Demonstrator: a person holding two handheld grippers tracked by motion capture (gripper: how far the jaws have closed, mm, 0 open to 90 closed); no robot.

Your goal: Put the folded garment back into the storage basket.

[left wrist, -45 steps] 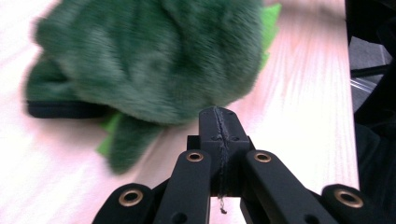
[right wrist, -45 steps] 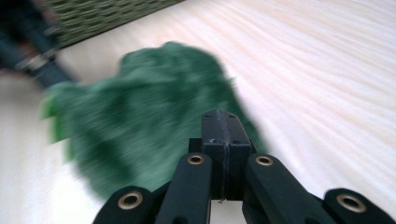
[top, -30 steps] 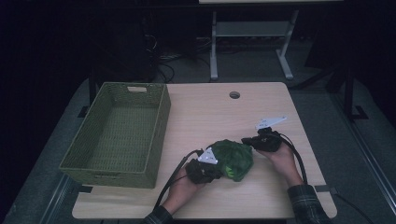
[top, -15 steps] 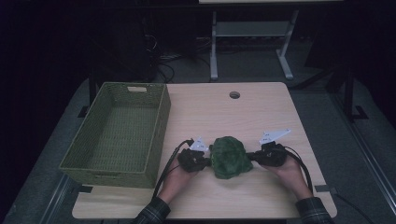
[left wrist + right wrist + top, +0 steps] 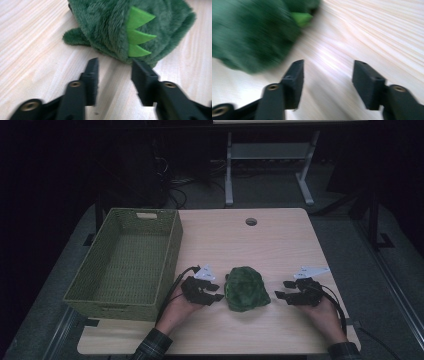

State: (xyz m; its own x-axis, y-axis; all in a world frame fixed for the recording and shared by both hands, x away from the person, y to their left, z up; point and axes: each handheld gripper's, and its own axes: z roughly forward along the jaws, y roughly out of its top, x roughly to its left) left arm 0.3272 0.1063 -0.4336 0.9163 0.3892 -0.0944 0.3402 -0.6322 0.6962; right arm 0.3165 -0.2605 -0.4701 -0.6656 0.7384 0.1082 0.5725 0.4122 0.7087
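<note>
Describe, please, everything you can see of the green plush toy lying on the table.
The green plush toy is a soft, furry, dark green lump with a row of bright green felt spikes and a small stubby limb poking out at one side. It lies slumped on the pale wooden table, to the right of the woven basket and apart from it. Nothing grips it: the left gripper and right gripper flank it, jaws open.

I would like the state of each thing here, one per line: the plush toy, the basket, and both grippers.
Plush toy: lying on the table, free of both grippers.
Basket: upright, empty.
Left gripper: jaws have just been opening, nothing between them, beside the toy.
Right gripper: jaws have just been opening, nothing between them, apart from the toy.
</note>
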